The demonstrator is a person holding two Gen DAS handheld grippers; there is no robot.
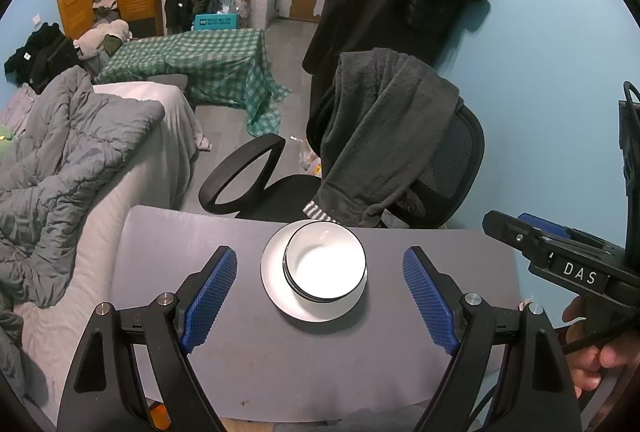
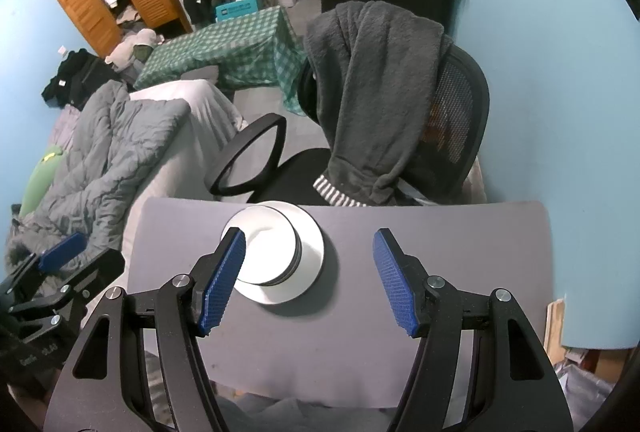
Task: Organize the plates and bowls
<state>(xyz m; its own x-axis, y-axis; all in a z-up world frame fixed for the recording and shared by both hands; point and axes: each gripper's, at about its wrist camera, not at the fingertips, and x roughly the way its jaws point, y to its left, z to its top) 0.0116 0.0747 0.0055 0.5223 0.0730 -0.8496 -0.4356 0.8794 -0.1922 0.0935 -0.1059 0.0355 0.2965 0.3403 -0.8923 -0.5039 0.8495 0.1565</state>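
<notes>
White bowls with black rims (image 1: 326,262) are nested in a stack on a white plate (image 1: 276,284), near the far edge of a grey table (image 1: 180,244). My left gripper (image 1: 320,292) hovers above and in front of the stack, open, its blue pads (image 1: 210,296) wide apart with nothing between them. In the right wrist view the same bowls (image 2: 268,256) sit on the plate (image 2: 312,252). My right gripper (image 2: 308,280) is open too, held over the table (image 2: 440,232) with its left pad overlapping the bowls in view. The right gripper's body (image 1: 560,256) shows at the right edge.
A black office chair (image 1: 440,168) draped with a dark grey robe stands just beyond the table's far edge. A bed with a grey quilt (image 1: 72,152) lies at the left. A blue wall (image 1: 540,72) is at the right. A hand (image 1: 596,360) holds the right gripper.
</notes>
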